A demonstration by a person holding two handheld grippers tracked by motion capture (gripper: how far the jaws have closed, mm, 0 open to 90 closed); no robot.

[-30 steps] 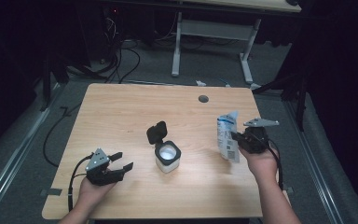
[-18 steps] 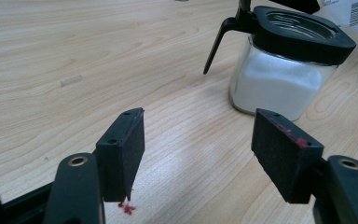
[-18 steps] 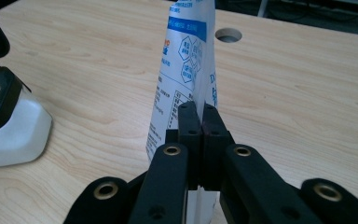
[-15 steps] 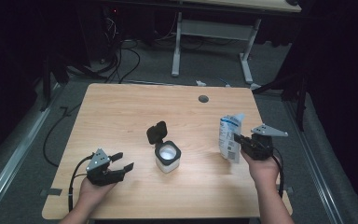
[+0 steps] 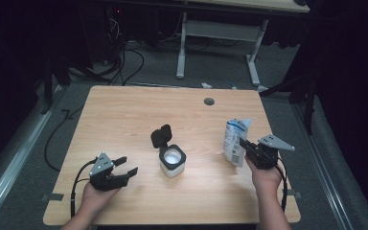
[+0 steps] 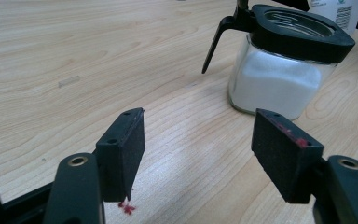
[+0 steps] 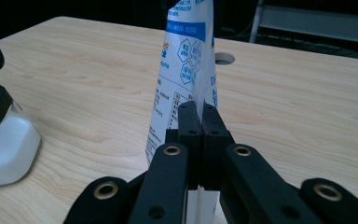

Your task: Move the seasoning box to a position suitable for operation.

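Standing between the wide-spread left claw (image 5: 126,168) and the pouch (image 5: 233,141) pinched by the right claw (image 5: 246,147), an open-lidded jar (image 5: 172,161).

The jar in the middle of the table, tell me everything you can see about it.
The jar is a squarish clear glass container with rounded corners, filled high with white granules. It has a black plastic collar and a black hinged lid, flipped open and standing up at the back. It stands upright on the wooden table, near the middle. Neither gripper touches it: the left gripper sits open beside it.
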